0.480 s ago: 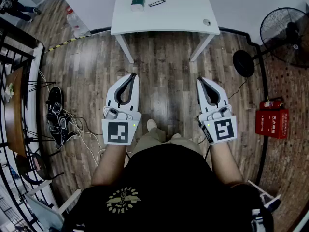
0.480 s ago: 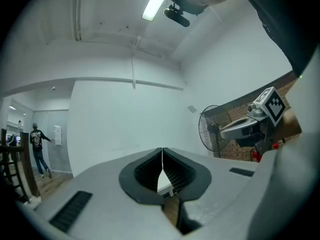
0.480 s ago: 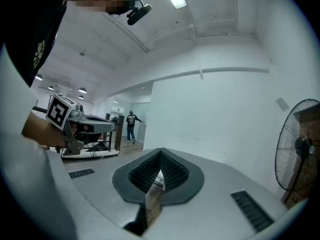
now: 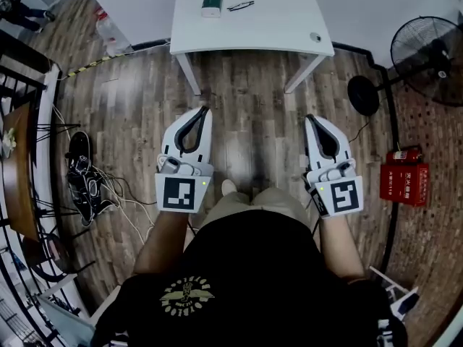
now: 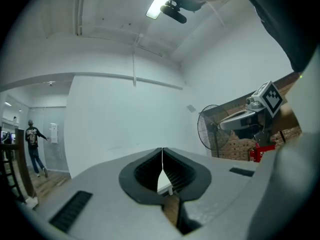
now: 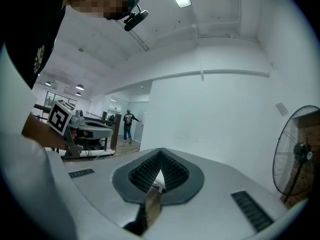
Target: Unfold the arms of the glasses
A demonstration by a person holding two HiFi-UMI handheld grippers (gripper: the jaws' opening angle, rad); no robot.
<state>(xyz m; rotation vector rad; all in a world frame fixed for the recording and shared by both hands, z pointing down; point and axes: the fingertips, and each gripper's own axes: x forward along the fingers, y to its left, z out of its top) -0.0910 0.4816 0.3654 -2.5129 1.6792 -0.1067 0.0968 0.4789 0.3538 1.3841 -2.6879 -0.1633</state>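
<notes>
The folded glasses (image 4: 240, 6) lie on the white table (image 4: 253, 31) at the top of the head view, beside a green case (image 4: 211, 2). My left gripper (image 4: 203, 110) and right gripper (image 4: 309, 118) are held level over the wooden floor, well short of the table. Both are shut with nothing between the jaws. In the left gripper view the left gripper's tips (image 5: 162, 149) meet in front of a white wall. The right gripper view shows the right gripper (image 6: 160, 150) with its tips together too. The glasses appear in neither gripper view.
A standing fan (image 4: 427, 49) and a red fire extinguisher box (image 4: 405, 183) are at the right. Shoes and cables (image 4: 83, 176) lie on the floor at the left, next to dark shelving (image 4: 22, 157). A small round object (image 4: 315, 37) sits on the table's right corner.
Both grippers have moved a little forward toward the table. The table sits slightly lower in the head view. Jaws stay shut.
</notes>
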